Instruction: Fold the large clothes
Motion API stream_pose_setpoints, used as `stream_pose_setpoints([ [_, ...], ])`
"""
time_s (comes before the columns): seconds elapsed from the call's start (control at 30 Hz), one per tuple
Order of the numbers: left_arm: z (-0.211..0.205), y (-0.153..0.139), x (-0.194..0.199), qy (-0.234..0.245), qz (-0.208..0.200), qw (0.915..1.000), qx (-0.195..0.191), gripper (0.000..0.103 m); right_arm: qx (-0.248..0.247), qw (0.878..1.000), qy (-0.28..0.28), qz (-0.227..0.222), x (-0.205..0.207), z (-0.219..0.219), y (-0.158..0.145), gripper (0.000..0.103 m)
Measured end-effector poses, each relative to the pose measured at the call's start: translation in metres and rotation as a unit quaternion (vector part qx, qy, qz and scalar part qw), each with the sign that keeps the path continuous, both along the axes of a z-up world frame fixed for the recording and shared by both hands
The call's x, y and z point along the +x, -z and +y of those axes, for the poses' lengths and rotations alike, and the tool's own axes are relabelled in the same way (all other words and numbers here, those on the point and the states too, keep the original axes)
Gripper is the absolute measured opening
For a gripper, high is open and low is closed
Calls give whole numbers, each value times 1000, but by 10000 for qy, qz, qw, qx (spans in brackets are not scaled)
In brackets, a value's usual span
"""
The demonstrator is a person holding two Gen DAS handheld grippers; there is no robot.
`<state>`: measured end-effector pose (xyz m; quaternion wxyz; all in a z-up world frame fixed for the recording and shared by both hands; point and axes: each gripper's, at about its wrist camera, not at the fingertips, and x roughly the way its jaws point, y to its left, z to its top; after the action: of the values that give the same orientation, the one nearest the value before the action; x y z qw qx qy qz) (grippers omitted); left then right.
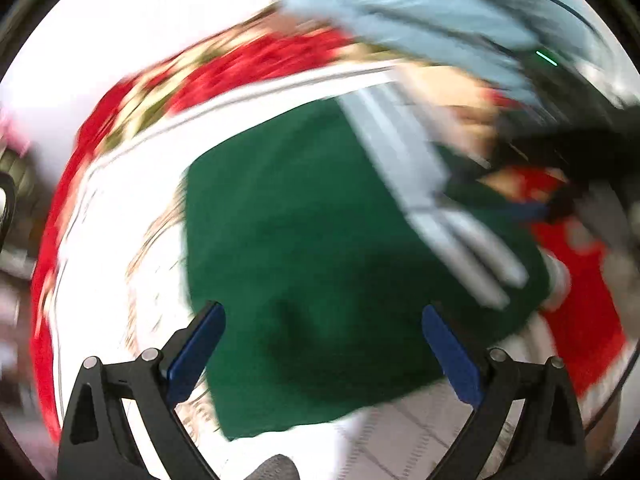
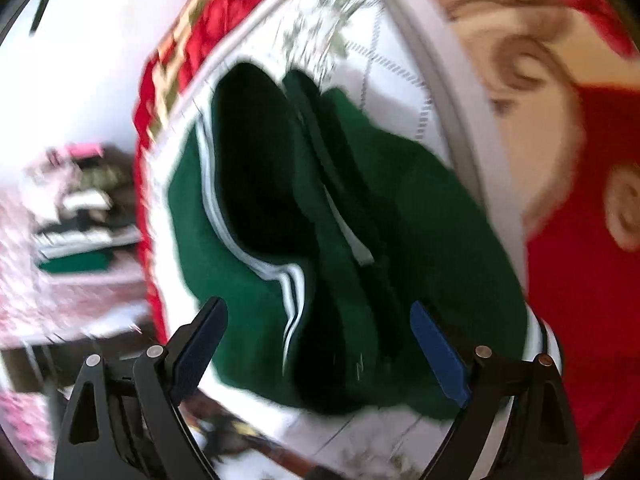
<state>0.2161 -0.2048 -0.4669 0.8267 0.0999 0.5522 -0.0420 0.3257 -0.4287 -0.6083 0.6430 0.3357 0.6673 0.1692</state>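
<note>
A large dark green garment (image 1: 312,240) with white stripes (image 1: 452,216) lies on a white patterned cloth (image 1: 120,208). In the left wrist view it lies mostly flat, and my left gripper (image 1: 323,312) is open above its near part, holding nothing. In the right wrist view the same garment (image 2: 420,220) is bunched in folds with a white-striped edge (image 2: 224,224). My right gripper (image 2: 319,308) is open over its near edge, holding nothing. Both views are blurred by motion.
The white cloth lies on a red and cream patterned carpet (image 1: 256,60) (image 2: 580,240). A person's light blue sleeve (image 1: 420,4) reaches in at the top right of the left view. A pile of other clothes (image 2: 76,216) lies at the left of the right view.
</note>
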Motion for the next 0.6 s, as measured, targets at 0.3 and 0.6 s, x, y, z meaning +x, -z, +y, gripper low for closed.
stream_pose_setpoints([
  [0.3, 71, 25, 33, -1298, 310, 9909, 178, 100, 406, 9987, 158, -257, -20, 17, -42, 21],
  [0.6, 86, 57, 27, -1646, 943, 9818, -104, 101, -767, 9917, 366, 965, -56, -2, 50, 26],
])
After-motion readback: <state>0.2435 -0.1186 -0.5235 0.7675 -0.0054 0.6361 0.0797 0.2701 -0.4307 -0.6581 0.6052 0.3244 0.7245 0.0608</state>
